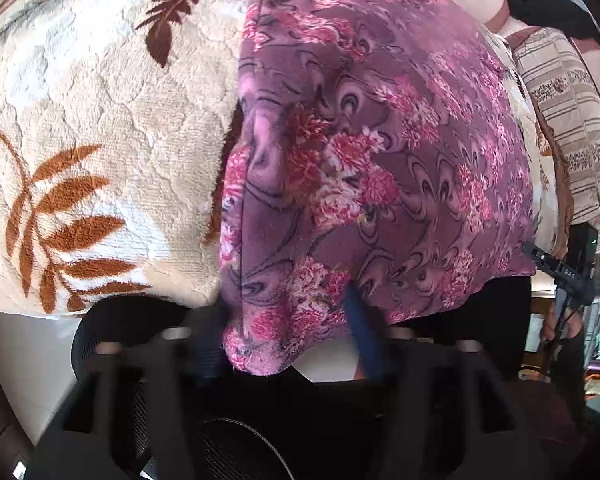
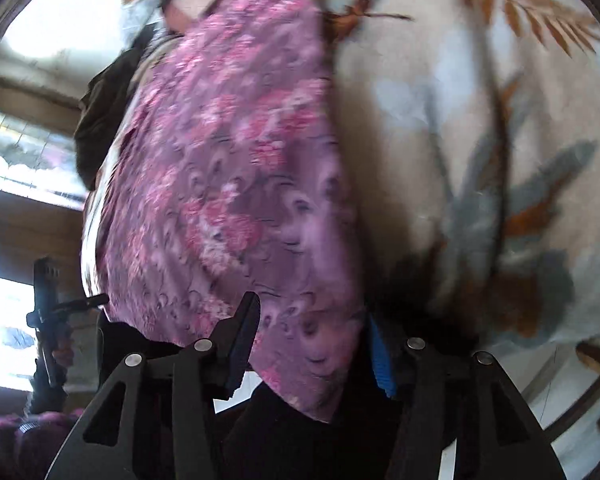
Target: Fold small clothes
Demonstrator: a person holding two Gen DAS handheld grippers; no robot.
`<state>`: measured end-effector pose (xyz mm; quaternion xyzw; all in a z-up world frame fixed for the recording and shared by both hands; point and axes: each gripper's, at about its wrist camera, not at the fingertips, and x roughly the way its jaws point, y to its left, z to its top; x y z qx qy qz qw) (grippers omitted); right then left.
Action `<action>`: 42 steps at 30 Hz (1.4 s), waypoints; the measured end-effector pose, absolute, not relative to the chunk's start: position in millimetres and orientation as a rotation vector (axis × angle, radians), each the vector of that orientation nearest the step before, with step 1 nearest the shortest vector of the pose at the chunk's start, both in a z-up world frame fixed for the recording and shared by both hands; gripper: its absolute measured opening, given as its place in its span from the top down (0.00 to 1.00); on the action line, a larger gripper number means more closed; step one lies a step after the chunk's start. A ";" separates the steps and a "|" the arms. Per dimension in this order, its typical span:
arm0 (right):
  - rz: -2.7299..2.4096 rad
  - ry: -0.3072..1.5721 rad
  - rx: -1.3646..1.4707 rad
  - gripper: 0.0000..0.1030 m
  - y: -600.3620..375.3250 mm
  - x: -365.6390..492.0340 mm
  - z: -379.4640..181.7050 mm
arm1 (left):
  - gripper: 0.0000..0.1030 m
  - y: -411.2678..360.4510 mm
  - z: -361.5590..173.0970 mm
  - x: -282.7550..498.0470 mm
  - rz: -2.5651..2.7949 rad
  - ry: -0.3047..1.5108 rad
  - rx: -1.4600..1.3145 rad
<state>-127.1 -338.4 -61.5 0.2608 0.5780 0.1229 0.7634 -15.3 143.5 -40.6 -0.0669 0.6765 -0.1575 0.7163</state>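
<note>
A purple garment with pink flowers (image 1: 380, 140) lies spread over a cream blanket, with its near edge lifted. In the left wrist view one bunched corner (image 1: 268, 336) sits between the blurred fingers of my left gripper (image 1: 288, 340), and the pads press on it from both sides. In the right wrist view the same garment (image 2: 228, 184) is blurred; its other near corner (image 2: 312, 360) hangs between the fingers of my right gripper (image 2: 316, 344). The right jaws stand apart, and both the dark pad (image 2: 244, 336) and the blue pad (image 2: 380, 360) show bare faces.
The cream fleece blanket with brown leaf prints (image 1: 100, 128) covers the bed and shows again at the right (image 2: 480, 120). A striped beige cushion (image 1: 572, 120) and a black cloth (image 1: 540, 0) lie at the far right. A hand with the other tool (image 2: 48, 320) shows against a bright window.
</note>
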 end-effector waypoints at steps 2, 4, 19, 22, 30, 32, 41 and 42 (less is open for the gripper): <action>0.325 1.257 0.572 0.97 -333.4 -127.3 -59.4 | 0.96 143.0 -44.7 -14.8 -0.365 1.515 -0.172; 0.341 1.273 0.535 0.96 -328.8 -127.2 -57.8 | 0.97 146.8 -44.8 -14.1 -0.370 1.507 -0.208; 0.441 0.902 0.875 0.97 -359.4 -103.6 16.7 | 0.97 172.9 30.0 48.8 -0.556 1.197 -0.668; 0.437 0.863 0.910 0.96 -367.2 -81.5 23.1 | 0.97 171.7 38.6 75.4 -0.542 1.150 -0.698; 0.391 0.779 0.964 0.96 -378.1 4.5 23.5 | 0.97 166.5 41.5 157.2 -0.479 1.066 -0.734; 0.370 0.755 1.001 0.96 -384.4 30.4 18.0 | 0.97 165.6 39.9 180.1 -0.462 1.055 -0.745; 0.277 0.752 1.103 0.96 -398.8 130.4 -15.0 | 0.97 145.2 28.1 281.4 -0.421 1.050 -0.754; 0.273 0.745 1.108 0.96 -399.9 139.7 -15.8 | 0.97 142.0 27.4 294.3 -0.412 1.045 -0.753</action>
